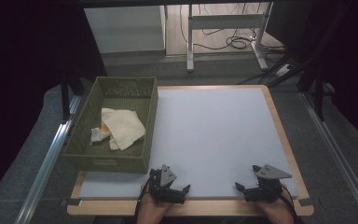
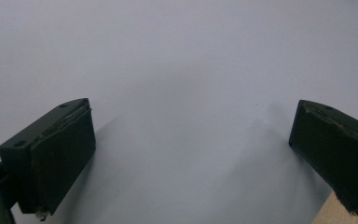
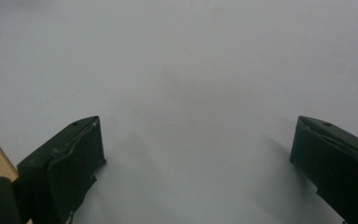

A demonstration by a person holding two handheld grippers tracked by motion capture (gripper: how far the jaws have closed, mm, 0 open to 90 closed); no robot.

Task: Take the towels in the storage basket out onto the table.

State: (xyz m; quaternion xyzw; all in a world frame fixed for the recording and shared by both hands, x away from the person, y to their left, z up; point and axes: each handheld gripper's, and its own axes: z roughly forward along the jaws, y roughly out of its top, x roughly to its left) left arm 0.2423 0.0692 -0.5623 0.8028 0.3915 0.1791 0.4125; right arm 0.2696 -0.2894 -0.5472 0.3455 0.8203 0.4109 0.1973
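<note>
We hold the left tongs [image 1: 169,185] and right tongs [image 1: 256,183], jaws apart, at lower frame; the cloth [image 1: 121,127] lies in the basket [image 1: 150,122], centre left.

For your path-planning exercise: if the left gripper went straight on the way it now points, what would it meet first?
Probably nothing: ahead of the left gripper, jaws open, lies bare white mat; the green basket sits off to its side.

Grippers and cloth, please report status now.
Left gripper open, right gripper open, both at near edge. Cloth in green basket. Mat between bare.
</note>
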